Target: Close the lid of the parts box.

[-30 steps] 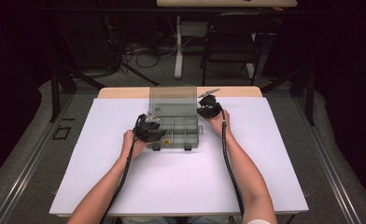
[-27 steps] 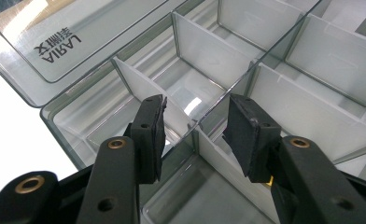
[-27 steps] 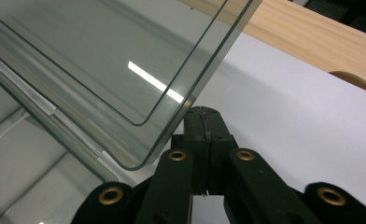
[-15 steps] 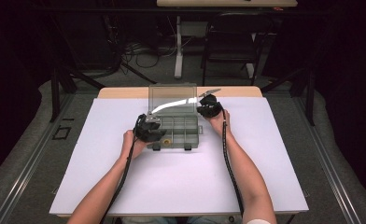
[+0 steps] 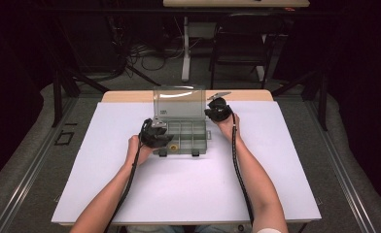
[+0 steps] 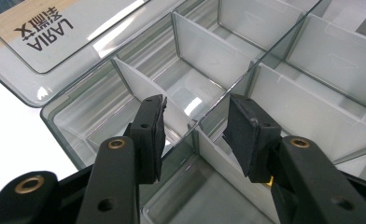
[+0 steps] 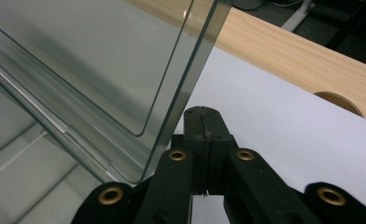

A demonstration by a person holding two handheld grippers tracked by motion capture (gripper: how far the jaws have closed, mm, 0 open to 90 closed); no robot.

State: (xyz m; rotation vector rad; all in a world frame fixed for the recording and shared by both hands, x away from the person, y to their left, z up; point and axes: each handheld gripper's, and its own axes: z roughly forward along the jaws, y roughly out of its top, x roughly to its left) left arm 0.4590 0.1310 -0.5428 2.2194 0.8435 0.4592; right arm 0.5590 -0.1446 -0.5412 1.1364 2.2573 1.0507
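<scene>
Scene: a person works at a table (image 5: 188,194) covered by a white sheet, a gripper in each hand; forearms enter from the bottom edge of the high view.
Organiser box (image 5: 186,141): clear grey plastic, with compartments, sits on the white sheet toward the far middle of the table, between the two grippers.
Lid (image 5: 179,102): swung open and standing roughly upright at the box's far edge; in the left gripper view it carries a label with dark lettering.
Dividers (image 6: 204,51): thin white-translucent walls split the box into rectangular cells; the cells visible in the left gripper view hold nothing.
Small round item (image 5: 173,146): yellowish, at the box's near left part, just beside the left gripper; too small to identify.
Latches (image 5: 195,153): two dark tabs on the box's near wall.
Left gripper (image 6: 195,128): at the box's near left corner, pointing down into it; jaws stand partly open, one on either side of a divider wall, pads (image 6: 246,133) not pressing on it, nothing gripped.
Right gripper (image 7: 204,154): at the box's far right corner, just beside the lid's right edge; jaws fully closed, pad against pad, nothing between them. Whether it touches the lid edge cannot be told.
Table edge (image 7: 302,65): bare wood strip beyond the white sheet, seen in the right gripper view.
</scene>
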